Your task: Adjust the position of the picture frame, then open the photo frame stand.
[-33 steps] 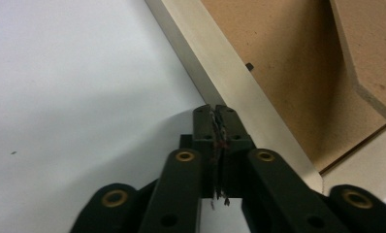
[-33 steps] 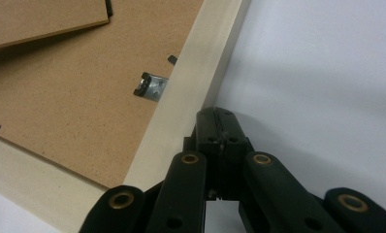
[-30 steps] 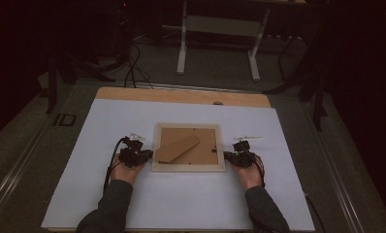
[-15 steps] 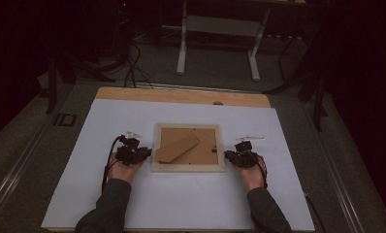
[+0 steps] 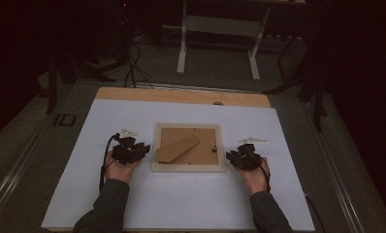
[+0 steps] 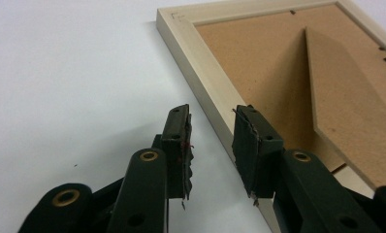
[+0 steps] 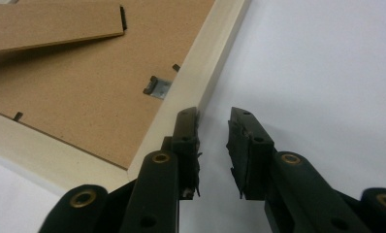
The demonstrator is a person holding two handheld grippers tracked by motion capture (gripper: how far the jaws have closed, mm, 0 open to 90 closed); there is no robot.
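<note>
1. The picture frame (image 5: 188, 147) lies face-down mid-tabletop (image 5: 181, 204), backing up for access.
2. The left gripper (image 6: 211, 145) and right gripper (image 7: 213, 148) flank its sides, jaws just opening, gripping nothing.

White table (image 5: 181, 204) (metal stand (image 5: 219, 41) behind).

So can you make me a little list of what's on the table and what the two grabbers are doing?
thing in the middle: picture frame, lying face down on the white table
on its back: brown stand flap
left gripper: beside the frame's left edge, jaws have just been opening, nothing pinched between them
right gripper: beside the frame's right edge, jaws have just been opening, nothing pinched between them
frame held: no
</note>
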